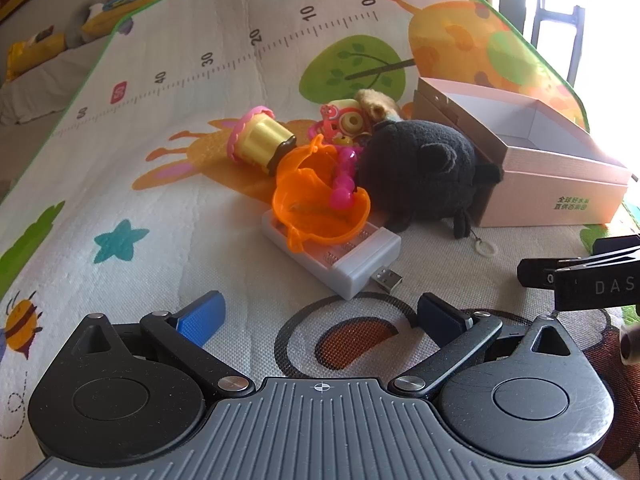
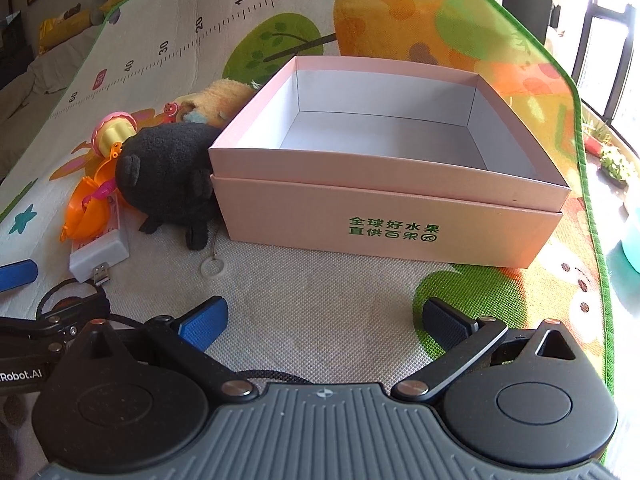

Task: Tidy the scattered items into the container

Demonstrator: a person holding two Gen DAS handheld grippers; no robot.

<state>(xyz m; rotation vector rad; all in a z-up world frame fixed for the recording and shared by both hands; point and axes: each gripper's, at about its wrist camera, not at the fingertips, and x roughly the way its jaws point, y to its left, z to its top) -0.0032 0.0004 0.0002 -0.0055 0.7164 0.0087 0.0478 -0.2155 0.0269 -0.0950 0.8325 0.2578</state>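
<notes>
A pink cardboard box (image 2: 384,216) stands open on the play mat, its inside bare; it also shows at the right in the left wrist view (image 1: 560,188). Against its left wall leans a black plush toy (image 1: 420,168) (image 2: 168,176). Left of the plush lie an orange plastic shell (image 1: 316,200) holding pink beads (image 1: 344,184), a white USB battery charger (image 1: 352,260) (image 2: 100,256), a yellow-and-pink cupcake toy (image 1: 260,136) (image 2: 114,132), a red-and-cream toy (image 1: 344,120) and a tan plush (image 2: 224,100). My left gripper (image 1: 320,316) is open, short of the charger. My right gripper (image 2: 324,320) is open before the box.
The colourful play mat (image 1: 160,184) has a printed ruler and a green edge. Cushions and soft toys (image 1: 44,44) line the far left beyond the mat. A window with plants (image 2: 612,156) is at the right. A teal container (image 2: 632,244) sits off the mat's right edge.
</notes>
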